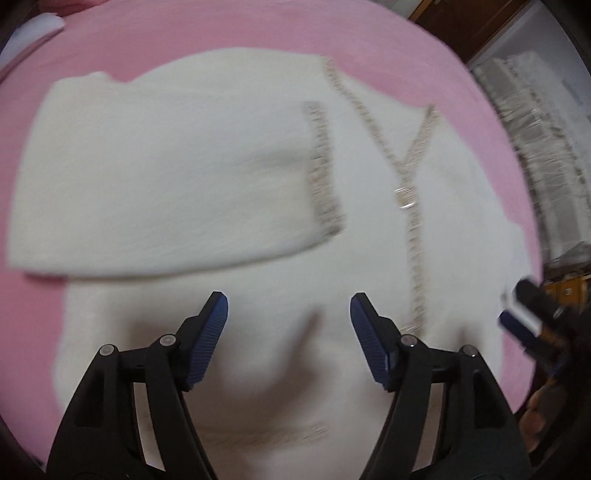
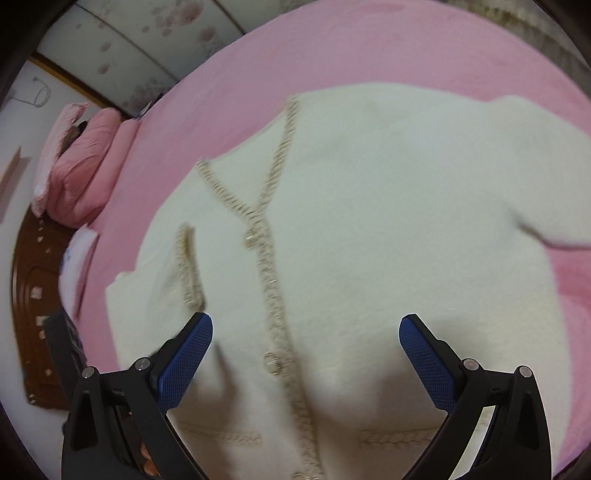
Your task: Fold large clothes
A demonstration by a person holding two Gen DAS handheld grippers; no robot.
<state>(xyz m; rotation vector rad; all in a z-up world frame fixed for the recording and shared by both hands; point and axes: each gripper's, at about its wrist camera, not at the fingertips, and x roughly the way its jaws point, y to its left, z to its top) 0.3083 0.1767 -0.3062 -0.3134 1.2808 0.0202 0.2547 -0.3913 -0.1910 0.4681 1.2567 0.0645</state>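
Observation:
A cream knitted cardigan with beige braided trim and a buttoned front lies flat on a pink bed sheet. One sleeve is folded across its chest, the trimmed cuff near the button line. My left gripper hovers above the lower body of the cardigan, open, with nothing between its blue pads. In the right wrist view the cardigan fills the middle and its other sleeve stretches out to the right. My right gripper is open over the button line and holds nothing; it also shows at the sheet's right edge.
Pink pillows and a white folded item sit at the head of the bed, by a brown wooden headboard. A pale lace-like cloth and wooden furniture stand beyond the bed's right side. Pink sheet surrounds the cardigan.

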